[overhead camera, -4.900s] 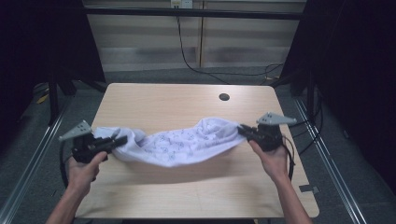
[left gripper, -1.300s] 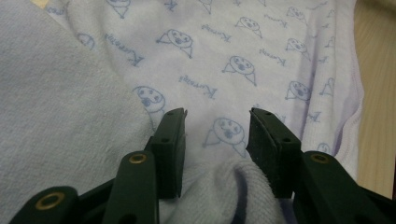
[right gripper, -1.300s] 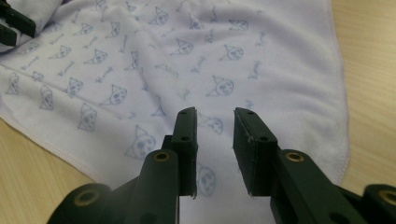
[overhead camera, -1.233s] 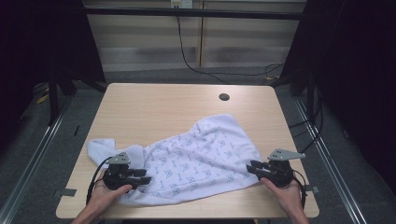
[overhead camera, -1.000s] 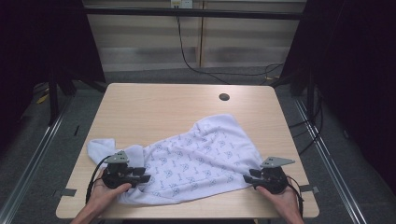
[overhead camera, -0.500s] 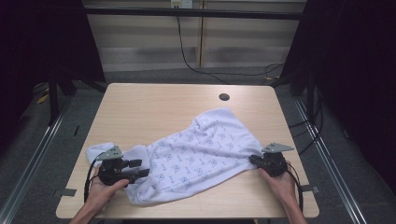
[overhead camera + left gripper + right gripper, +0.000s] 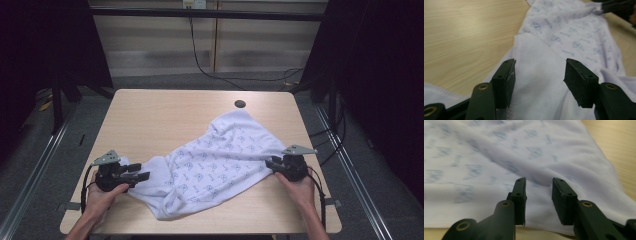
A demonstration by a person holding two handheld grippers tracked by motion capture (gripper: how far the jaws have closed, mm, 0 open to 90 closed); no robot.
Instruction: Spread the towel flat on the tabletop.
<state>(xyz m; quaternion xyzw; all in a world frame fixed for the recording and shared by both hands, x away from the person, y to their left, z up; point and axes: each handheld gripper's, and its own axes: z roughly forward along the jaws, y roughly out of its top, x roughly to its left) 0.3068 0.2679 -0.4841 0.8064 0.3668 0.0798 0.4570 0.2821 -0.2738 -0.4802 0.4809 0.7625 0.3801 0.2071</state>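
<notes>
A white cloth [image 7: 220,155] with a small blue print lies crumpled on the wooden table [image 7: 165,115], running from near left to far right. My left gripper [image 7: 140,173] sits at its near-left end. In the left gripper view that gripper [image 7: 540,62] has just been opening; its pads stand wide, with the cloth [image 7: 564,32] lying loose between and under them. My right gripper [image 7: 270,163] is at the cloth's right edge. In the right gripper view its jaws [image 7: 539,181] have just been opening, a gap apart over the cloth [image 7: 486,150], not pressing it.
A dark round hole [image 7: 240,104] sits in the table near its far edge, just beyond the cloth's far corner. A black cable [image 7: 200,55] hangs down the wall behind. Bare tabletop stretches across the far left half. Floor rails run along both sides of the table.
The cloth, earlier held stretched between both grippers above the table, now lies on it. Over the last second both hands moved away from the front edge, the right edge of the cloth shifting with them.
</notes>
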